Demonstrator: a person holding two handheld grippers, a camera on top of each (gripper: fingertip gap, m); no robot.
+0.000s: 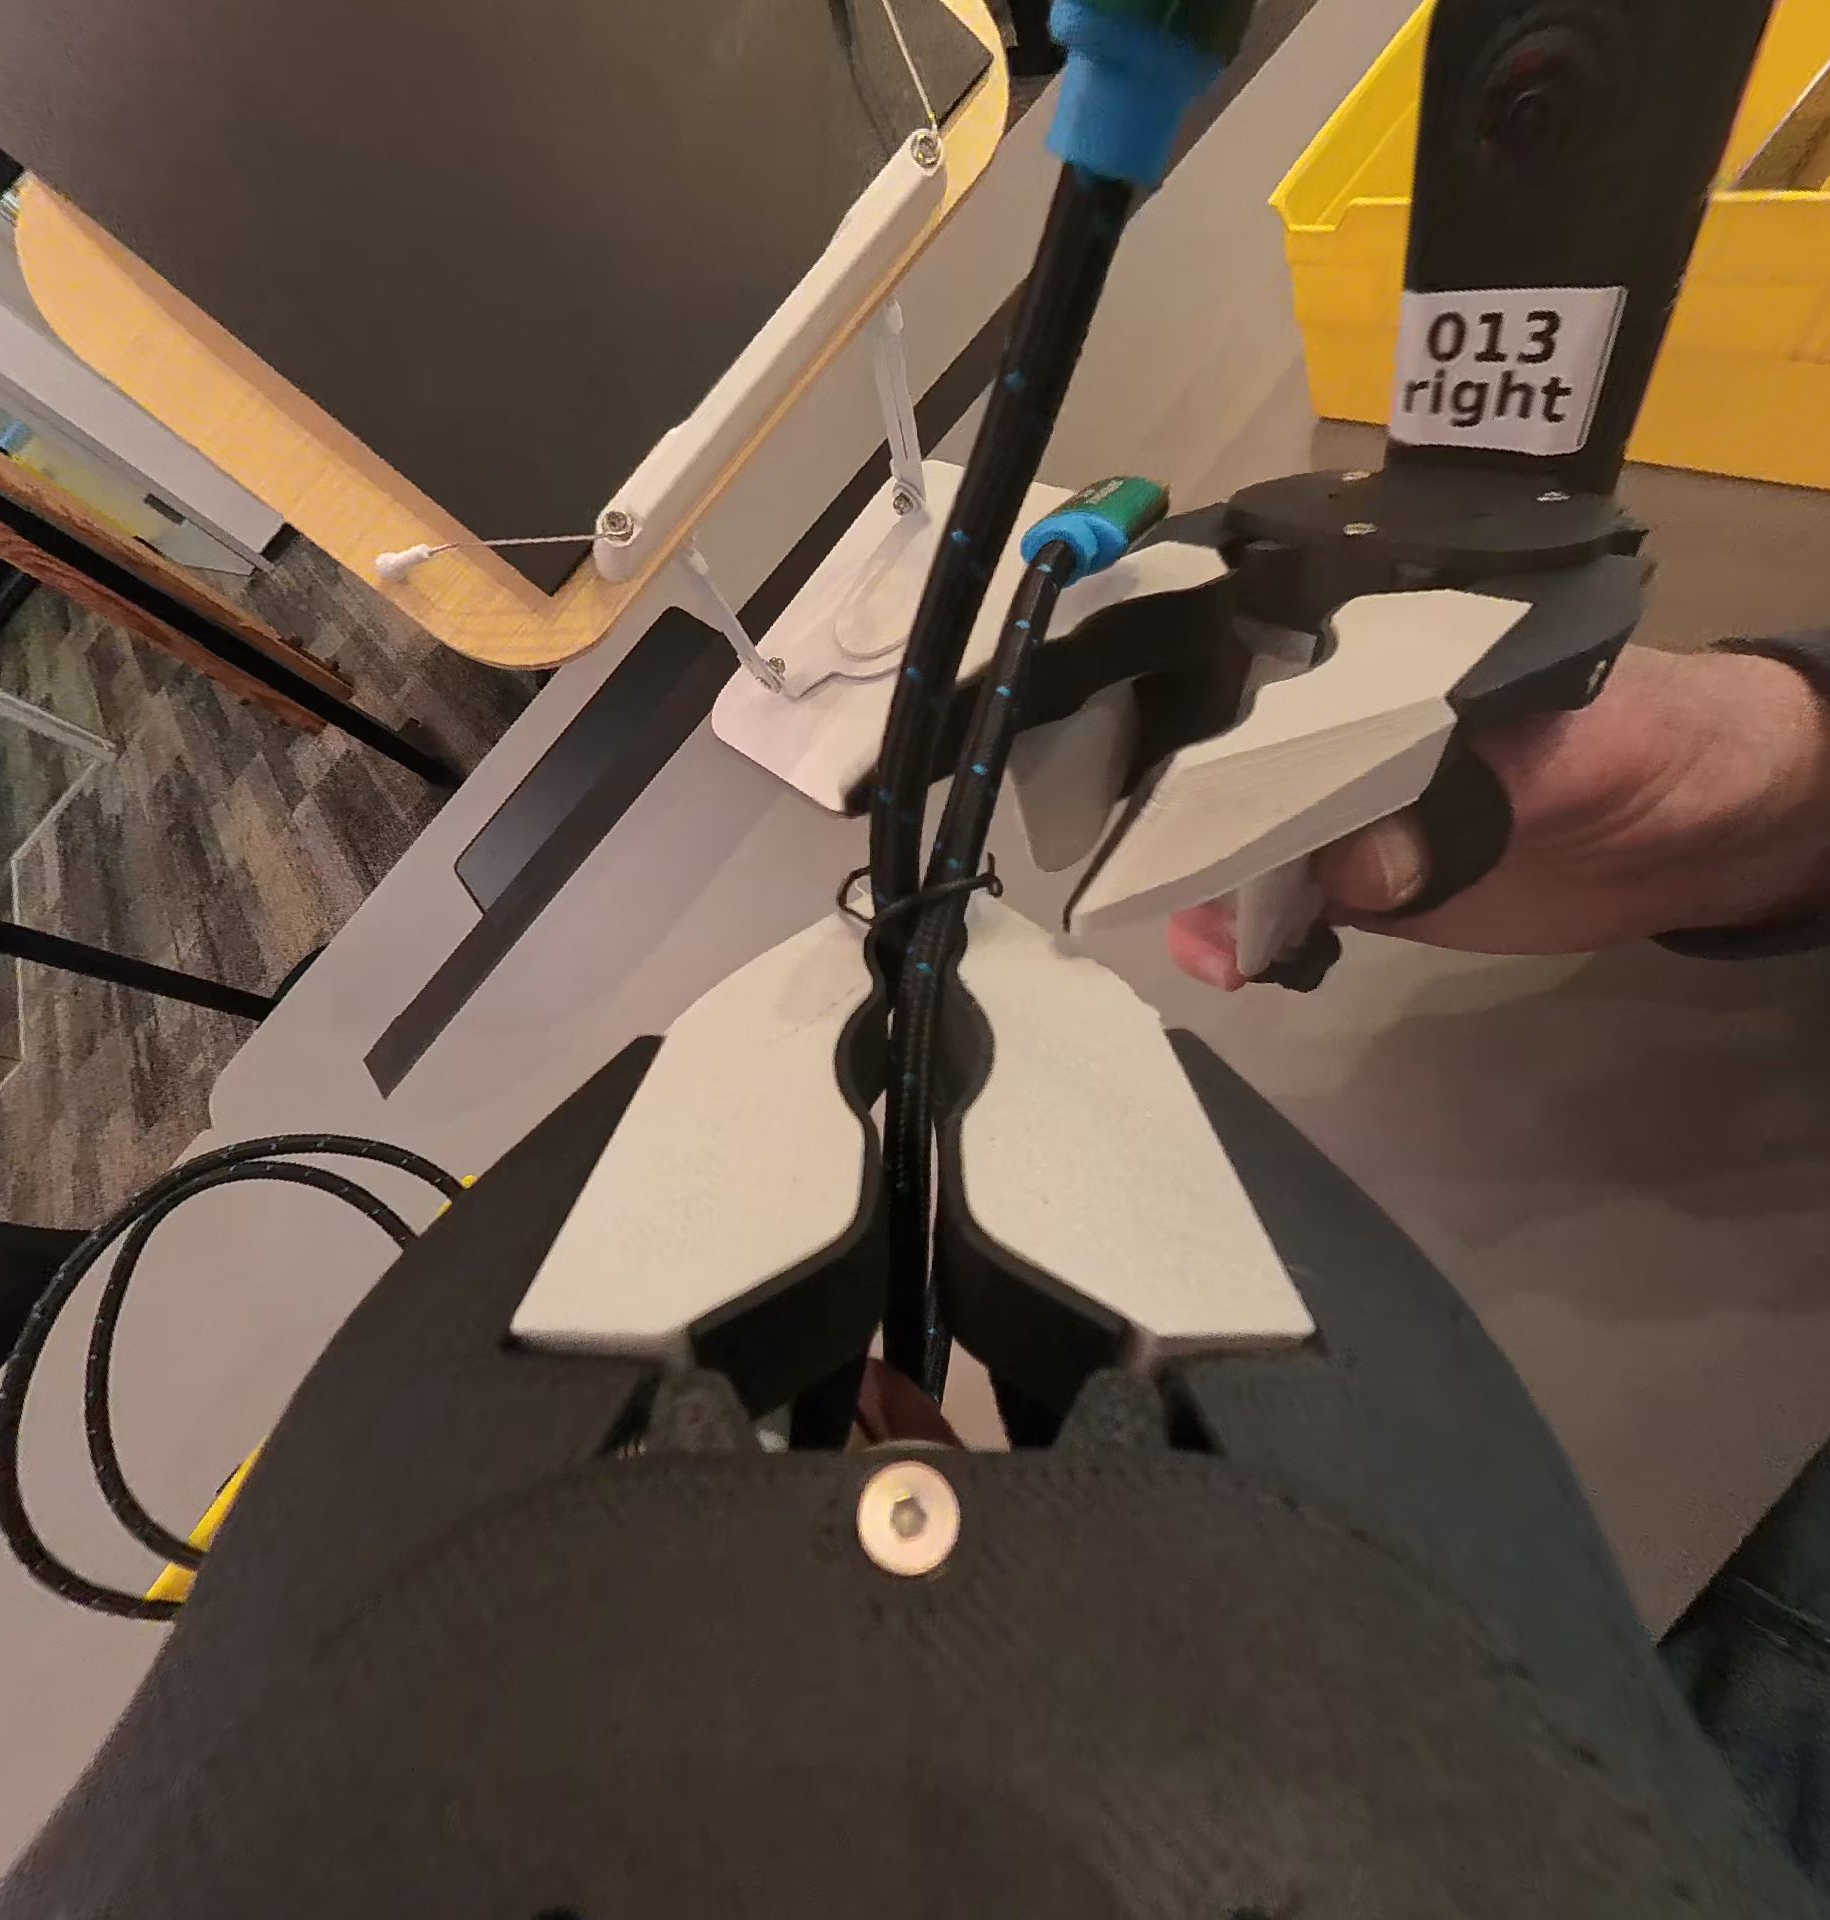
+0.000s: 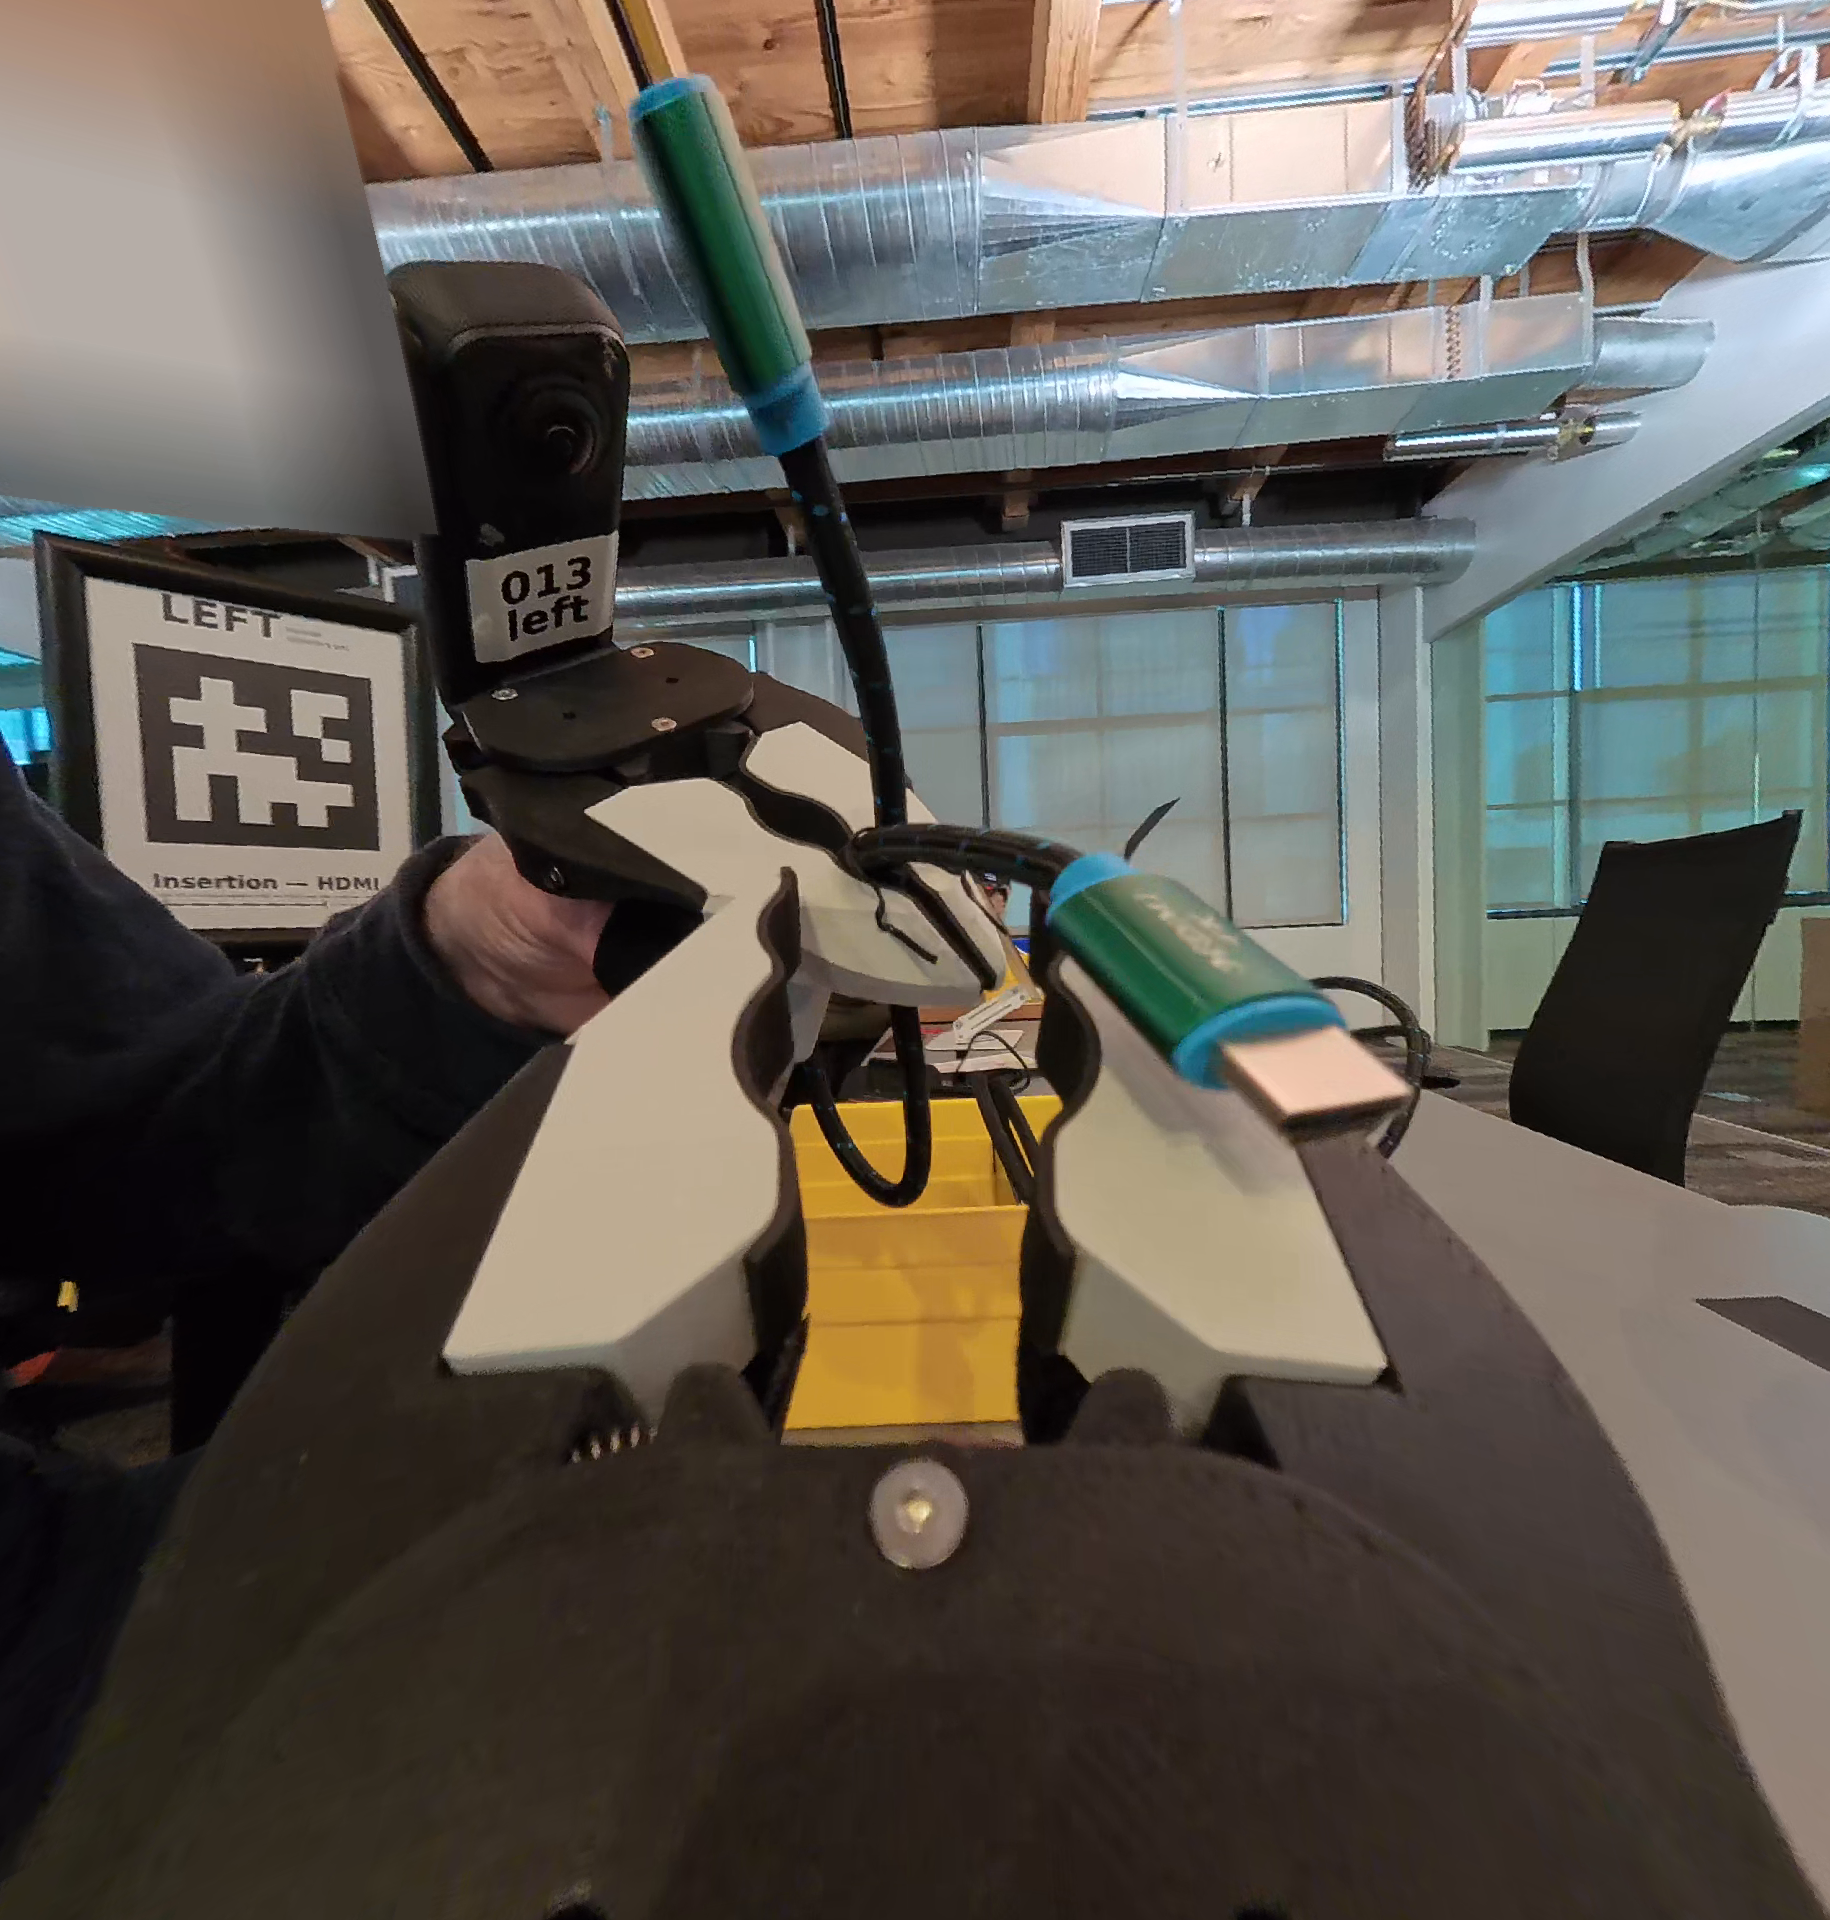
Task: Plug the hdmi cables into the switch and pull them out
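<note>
My left gripper (image 1: 916, 987) is shut on two black braided HDMI cables (image 1: 932, 810), bound with a black twist tie (image 1: 921, 894) just beyond its fingertips. One green plug with blue collars (image 2: 724, 239) stands up above the grip. The second green plug (image 2: 1191, 977) bends sideways and lies along the outer side of one finger of my right gripper (image 2: 911, 935), metal tip (image 2: 1316, 1081) pointing away. It also shows in the left wrist view (image 1: 1087, 530). The right gripper is open, nothing between its fingers, close beside the left gripper (image 2: 942, 935). No switch is identifiable.
Grey table (image 1: 1513, 1143) lies below. Yellow bins (image 1: 1773, 312) stand at its far side and show between my right fingers (image 2: 911, 1247). A white stand base (image 1: 828, 717) sits near the table edge. Slack cable loops (image 1: 59, 1351) hang left. A black chair (image 2: 1638, 997) and a framed marker sign (image 2: 246, 748) stand behind. The grippers are tip to tip, or close to it.
</note>
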